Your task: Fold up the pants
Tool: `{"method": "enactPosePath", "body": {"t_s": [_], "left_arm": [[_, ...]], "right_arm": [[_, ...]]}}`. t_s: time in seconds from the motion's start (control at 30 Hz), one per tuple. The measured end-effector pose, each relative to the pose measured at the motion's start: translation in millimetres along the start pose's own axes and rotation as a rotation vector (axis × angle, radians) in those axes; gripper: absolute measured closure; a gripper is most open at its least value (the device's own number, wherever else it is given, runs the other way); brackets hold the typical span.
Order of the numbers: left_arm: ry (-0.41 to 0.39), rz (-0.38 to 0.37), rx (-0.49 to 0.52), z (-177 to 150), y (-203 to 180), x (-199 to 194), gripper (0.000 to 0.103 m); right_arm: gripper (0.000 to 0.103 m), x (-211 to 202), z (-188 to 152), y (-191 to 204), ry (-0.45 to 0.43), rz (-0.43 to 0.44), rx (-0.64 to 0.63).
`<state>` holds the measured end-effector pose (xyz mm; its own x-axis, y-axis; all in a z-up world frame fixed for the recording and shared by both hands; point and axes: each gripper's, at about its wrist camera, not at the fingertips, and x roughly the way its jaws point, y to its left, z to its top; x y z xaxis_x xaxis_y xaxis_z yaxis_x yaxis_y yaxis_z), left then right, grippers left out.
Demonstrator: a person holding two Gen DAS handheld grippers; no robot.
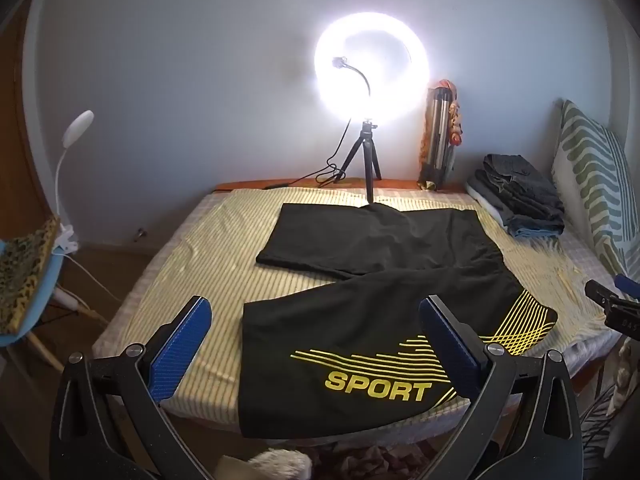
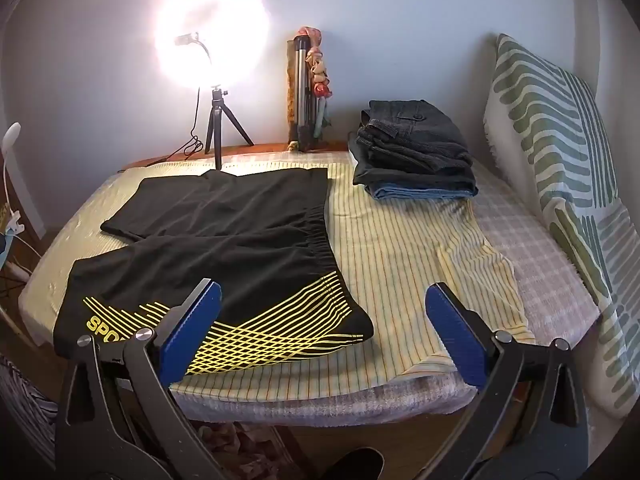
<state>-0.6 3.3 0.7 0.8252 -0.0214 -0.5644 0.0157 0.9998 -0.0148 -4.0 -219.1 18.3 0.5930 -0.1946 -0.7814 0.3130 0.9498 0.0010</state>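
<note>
Hovering at the near edge of the bed (image 2: 400, 376), both tongs gape wide and hold nothing: the left tongs (image 1: 316, 316) hang over the printed leg hem, the right tongs (image 2: 324, 308) over the waistband corner and bare sheet.

One pair of black pants (image 1: 372, 304) lies flat and unfolded on the striped sheet (image 2: 392, 248), the "SPORT" leg nearest, the plain leg behind it. Seen from the left tongs, the legs run out toward 9 o'clock and the waistband (image 2: 320, 228) sits toward 3 o'clock, so the long axis lies crosswise to both tongs. The left tongs look nearer the hems, the right nearer the waist; a grab at each end of the near leg seems the likely opening.

Farther off, at 1 o'clock from the right tongs, rests one stack of folded clothes (image 2: 416, 160). At 11 o'clock stands one ring light (image 2: 212, 36) on its tripod. One patterned pillow (image 2: 560, 152) leans at 2 o'clock.
</note>
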Motion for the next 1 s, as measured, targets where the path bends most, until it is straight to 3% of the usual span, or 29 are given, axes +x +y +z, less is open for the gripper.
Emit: {"method": "enactPosePath", "body": {"t_s": [0.1, 0.33, 1.0], "left_arm": [[0.032, -0.016, -0.014, 8, 11, 13, 0.000], [-0.018, 0.019, 0.001, 3, -2, -3, 0.000], [-0.004, 0.002, -0.009, 5, -4, -3, 0.000]], "right_arm": [[0.000, 0, 0, 1, -0.003, -0.001, -0.001], [0.000, 1, 1, -1, 0.000, 0.005, 0.009], [0.000, 0, 2, 6, -0.002, 0.008, 0.011]]}}
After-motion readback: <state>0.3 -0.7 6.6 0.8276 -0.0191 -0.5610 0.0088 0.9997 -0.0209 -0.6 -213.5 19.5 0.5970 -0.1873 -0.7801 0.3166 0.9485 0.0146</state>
